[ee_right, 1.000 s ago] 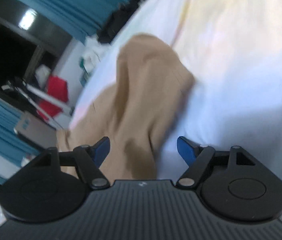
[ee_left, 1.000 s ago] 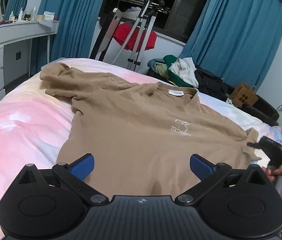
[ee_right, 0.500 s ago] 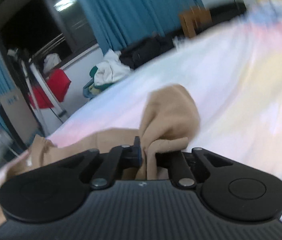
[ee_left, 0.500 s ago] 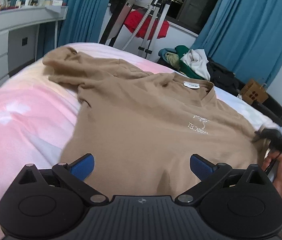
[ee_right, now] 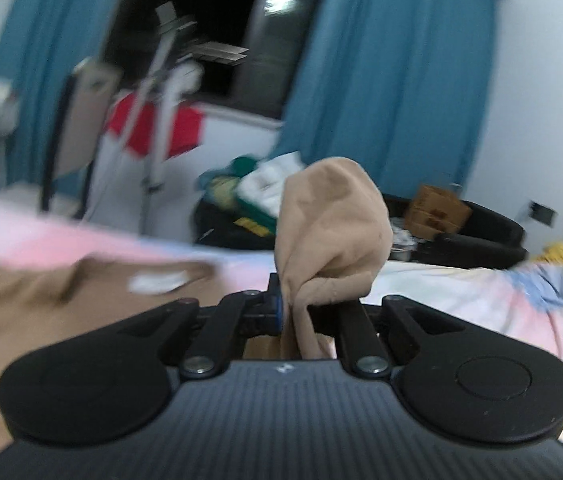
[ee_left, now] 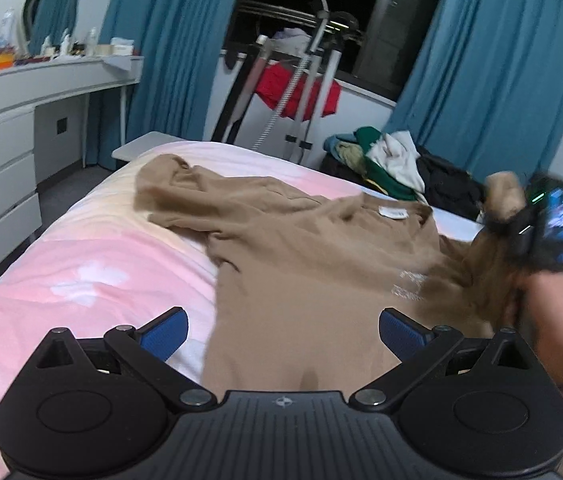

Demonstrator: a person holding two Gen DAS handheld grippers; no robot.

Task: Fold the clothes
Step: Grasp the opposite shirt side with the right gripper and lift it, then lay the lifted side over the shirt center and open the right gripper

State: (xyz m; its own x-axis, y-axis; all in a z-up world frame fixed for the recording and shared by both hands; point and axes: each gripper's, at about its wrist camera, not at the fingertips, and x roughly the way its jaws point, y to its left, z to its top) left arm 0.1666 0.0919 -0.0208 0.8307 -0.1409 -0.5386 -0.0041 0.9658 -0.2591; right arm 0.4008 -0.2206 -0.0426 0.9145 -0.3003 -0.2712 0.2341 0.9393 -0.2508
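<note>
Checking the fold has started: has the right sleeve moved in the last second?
Yes. The sleeve, clamped in the right gripper, has risen off the bed.

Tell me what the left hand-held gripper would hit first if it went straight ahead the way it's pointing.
Probably the tan shirt. The left hand-held gripper is open and aimed low over the shirt, which is spread on the bed; nothing else shows between them. Depth is hard to judge.
</note>
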